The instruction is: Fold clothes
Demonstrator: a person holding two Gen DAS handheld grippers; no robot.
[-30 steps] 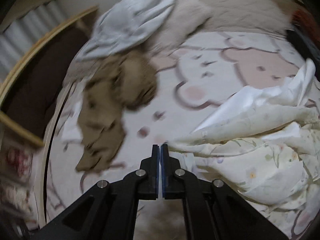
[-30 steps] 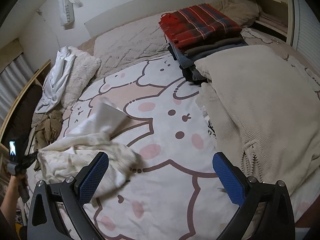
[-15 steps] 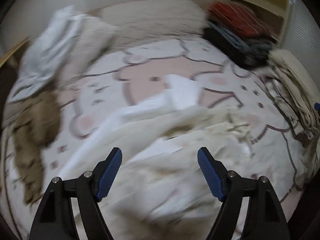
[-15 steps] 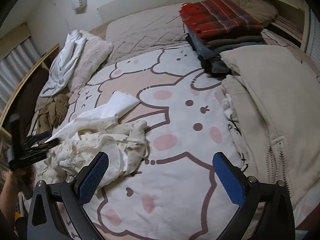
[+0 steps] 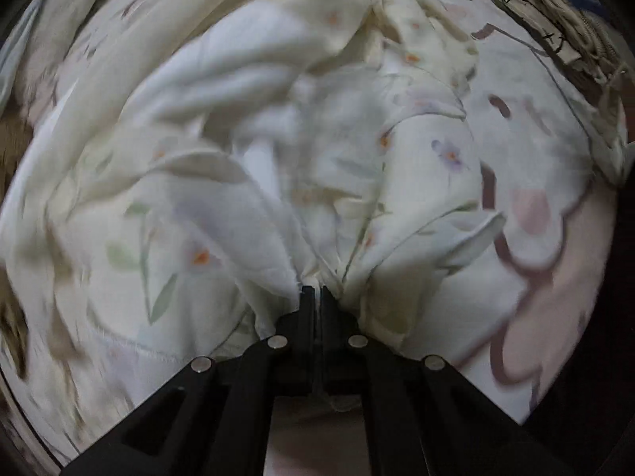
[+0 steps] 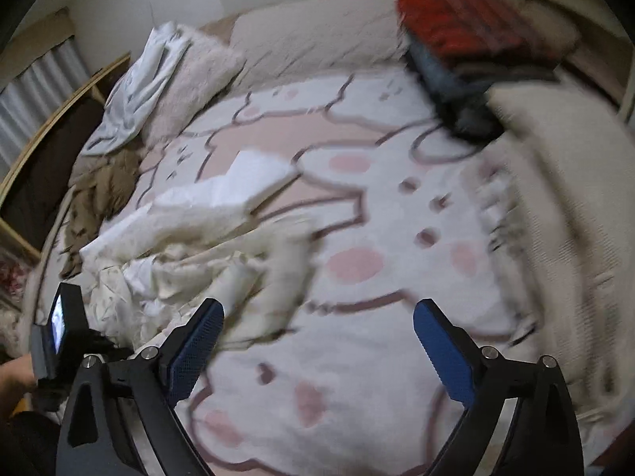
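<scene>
A crumpled cream garment with a floral print [image 5: 278, 150] fills the left wrist view. My left gripper [image 5: 316, 291] is shut on a bunched fold of it at the near edge. In the right wrist view the same garment [image 6: 206, 238] lies in a heap on the left part of the bed. My right gripper [image 6: 317, 341] is open and empty above the bedspread, its left fingertip [image 6: 206, 317] near the heap's right edge. The left hand-held gripper [image 6: 63, 337] shows at the heap's lower left.
The bedspread [image 6: 357, 357] is white with pink cartoon shapes. A stack of folded clothes topped by red plaid [image 6: 472, 39] sits far right. A beige knit blanket [image 6: 563, 198] lies right. A brown garment [image 6: 99, 194] and a white one [image 6: 139, 87] lie far left.
My left gripper was open half a second ago, dropped onto the floral garment and shut on a fold. My right gripper stayed open and swung slightly; the view is blurred.
</scene>
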